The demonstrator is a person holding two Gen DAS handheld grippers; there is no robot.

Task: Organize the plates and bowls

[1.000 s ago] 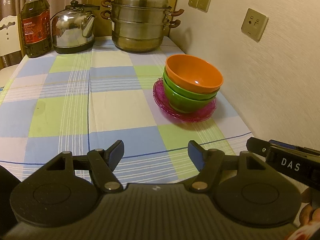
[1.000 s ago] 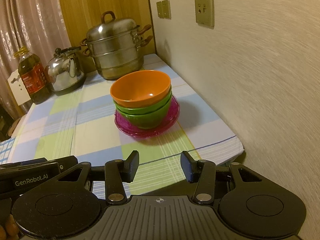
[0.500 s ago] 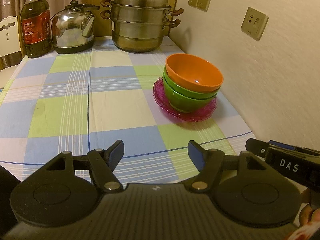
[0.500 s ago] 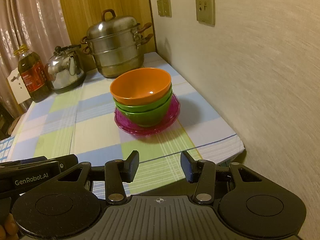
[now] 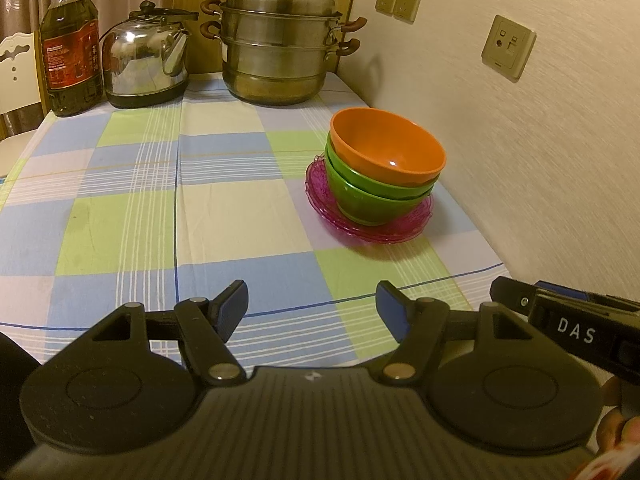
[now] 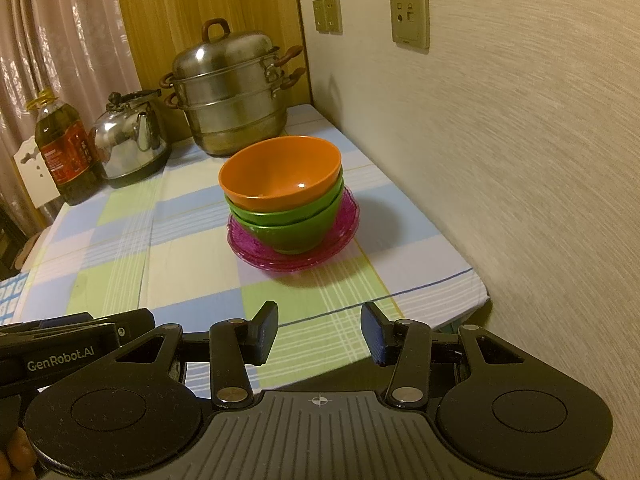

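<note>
near the table's right edge, close to the wall, sits the whole stack: orange bowl (image 6: 280, 176) nested in two green bowls (image 6: 294, 226), all resting on pink plates (image 6: 344, 220) w/ scalloped, textured rims. judging by that, the sorting looks basically done, or else the stack is about to be taken apart; can't tell which

left gripper (image 5: 312, 312) hovers over the near edge of the checked tablecloth (image 5: 120, 220), fingers spread wide, nothing between them. right gripper (image 6: 318, 332) is the same: wide open, empty, aimed at the stack from well back, its tips over the cloth's front edge

if the next move is a lift, the orange bowl is the one to take. best approach prob: come in level, pinch the near rim w/ one finger inside & one outside, then raise straight up so the green ones don't drag along. other gripper could steady the lower green bowl. risk: nested bowls look like smooth glossy plastic, so they may stick together or slip in the pads

plates look thin, translucent, ridged; bowls are round, deep, thin-walled. behind stand a steel steamer pot (image 5: 280, 44), shiny kettle (image 5: 146, 60) & oil bottle (image 5: 72, 56), well apart from the stack
</note>
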